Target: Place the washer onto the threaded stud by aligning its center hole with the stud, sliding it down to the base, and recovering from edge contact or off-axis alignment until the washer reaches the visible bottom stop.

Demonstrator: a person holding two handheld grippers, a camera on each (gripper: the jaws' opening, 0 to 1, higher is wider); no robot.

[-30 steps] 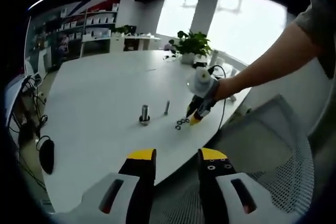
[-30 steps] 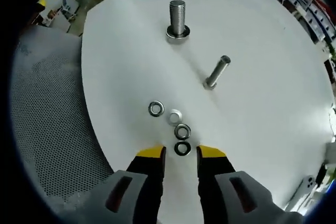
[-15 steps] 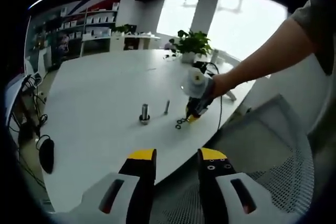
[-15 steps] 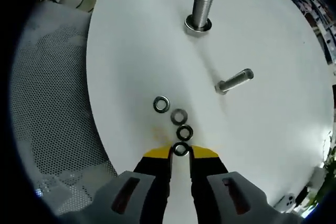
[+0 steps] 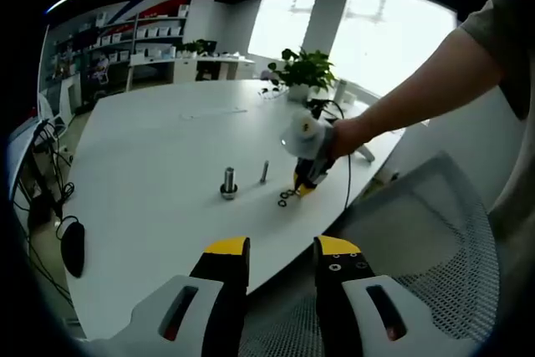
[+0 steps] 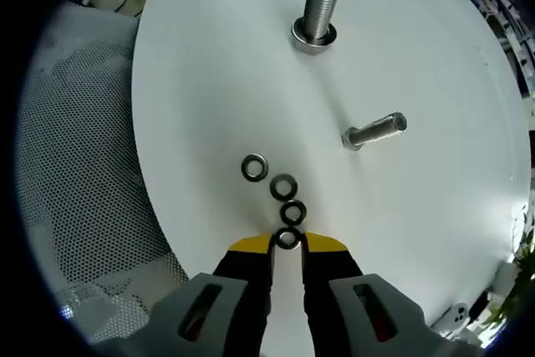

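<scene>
Your right gripper pinches the nearest washer near the table edge, jaws nearly closed; your left gripper hangs open, empty. The upright threaded stud waits farther in: lift, alignment and seating remain.

We see big white round worktop, potted plant at far edge, cable trailing off near edge. Mesh office chair tucked beside worktop, same chair in right gripper view. Shelves along back wall, bright windows, black mouse-like thing lower left.
</scene>
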